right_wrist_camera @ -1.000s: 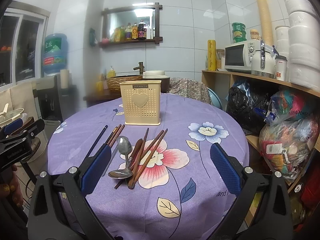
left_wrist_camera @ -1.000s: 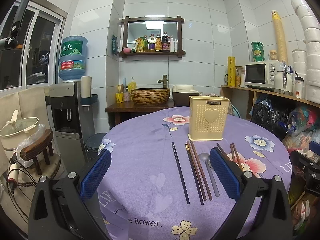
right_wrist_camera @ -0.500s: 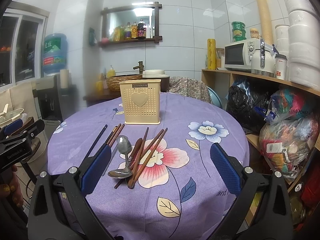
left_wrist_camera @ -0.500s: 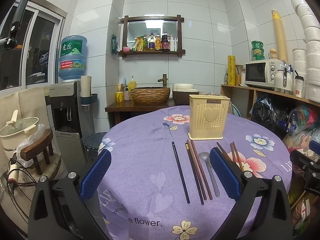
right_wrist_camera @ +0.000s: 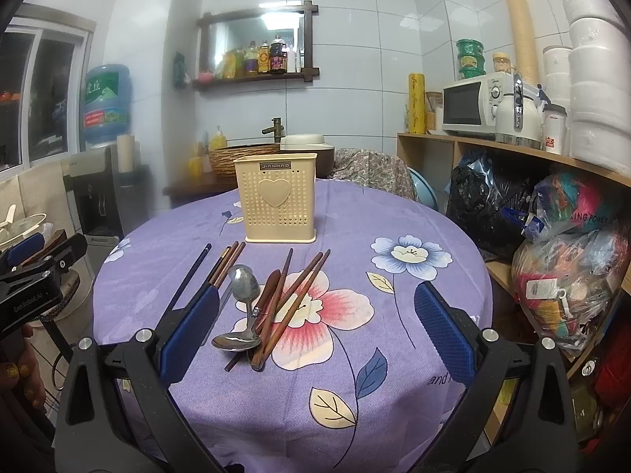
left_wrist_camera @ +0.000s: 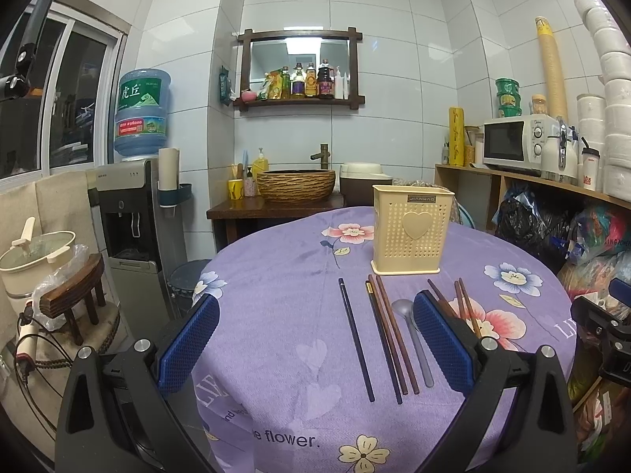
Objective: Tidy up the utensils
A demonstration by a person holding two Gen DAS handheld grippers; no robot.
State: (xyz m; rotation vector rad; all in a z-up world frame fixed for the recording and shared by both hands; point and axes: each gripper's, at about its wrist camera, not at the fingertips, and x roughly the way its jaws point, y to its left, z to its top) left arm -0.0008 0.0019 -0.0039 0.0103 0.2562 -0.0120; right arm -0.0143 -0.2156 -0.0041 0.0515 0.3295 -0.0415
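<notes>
A cream perforated utensil holder (left_wrist_camera: 411, 230) with a heart stands upright on the purple floral tablecloth (left_wrist_camera: 284, 315); it also shows in the right wrist view (right_wrist_camera: 279, 199). In front of it lie a dark chopstick (left_wrist_camera: 355, 339), brown chopsticks (left_wrist_camera: 390, 335) and a metal spoon (left_wrist_camera: 414, 335). In the right wrist view two metal spoons (right_wrist_camera: 242, 307), a wooden spoon (right_wrist_camera: 270, 307) and brown chopsticks (right_wrist_camera: 303, 287) lie in a loose pile. My left gripper (left_wrist_camera: 315, 345) is open and empty above the near table. My right gripper (right_wrist_camera: 315, 329) is open and empty, near the pile.
A water dispenser (left_wrist_camera: 134, 213) and a stool with a pot (left_wrist_camera: 39, 260) stand to the left. A shelf with a microwave (right_wrist_camera: 473, 104) and stuffed bags (right_wrist_camera: 568, 260) stands to the right. A basin (left_wrist_camera: 295, 184) sits behind the table.
</notes>
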